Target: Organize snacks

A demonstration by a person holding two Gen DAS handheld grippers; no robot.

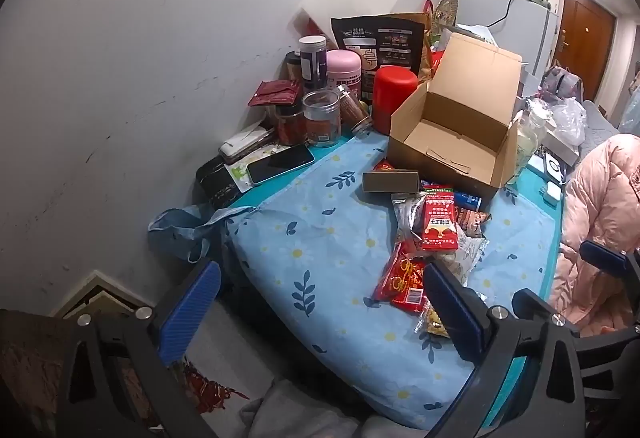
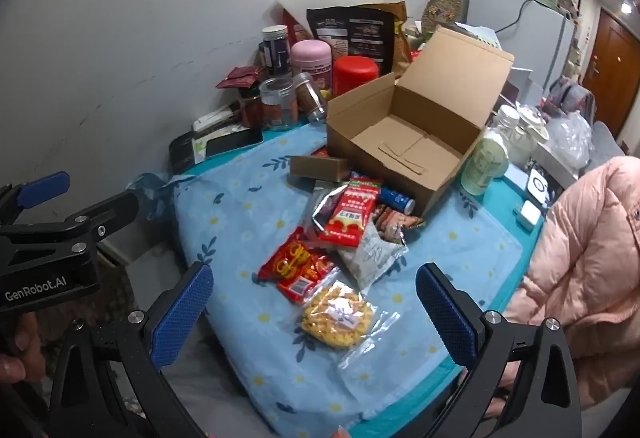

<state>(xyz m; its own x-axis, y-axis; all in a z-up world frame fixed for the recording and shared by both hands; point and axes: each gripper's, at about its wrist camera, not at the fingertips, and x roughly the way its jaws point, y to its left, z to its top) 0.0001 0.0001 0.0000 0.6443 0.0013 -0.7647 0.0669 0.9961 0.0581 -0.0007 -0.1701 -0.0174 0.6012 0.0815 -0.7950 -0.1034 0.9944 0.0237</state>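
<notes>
An empty cardboard box (image 2: 352, 146) (image 1: 420, 166) stands open on the blue flowered cloth (image 2: 240, 222). In front of it lies a heap of snacks: a red-and-green packet (image 2: 352, 210) (image 1: 438, 222), a red packet with gold print (image 2: 296, 266) (image 1: 402, 278), a clear bag of yellow snacks (image 2: 338, 314), a silver bag (image 2: 372, 254) and a small brown carton (image 2: 318, 168) (image 1: 390, 182). My right gripper (image 2: 316, 312) hangs open above the near edge of the heap. Left of the heap, my left gripper (image 1: 320, 310) (image 2: 80, 198) is open too. Neither touches anything.
Jars, tins and a black pouch (image 1: 380, 42) crowd the back by the wall. A phone (image 1: 280, 162) lies at the back left. A pale bottle (image 2: 484, 162) stands right of the box. A person in a pink padded jacket (image 2: 592, 258) is at the table's right side.
</notes>
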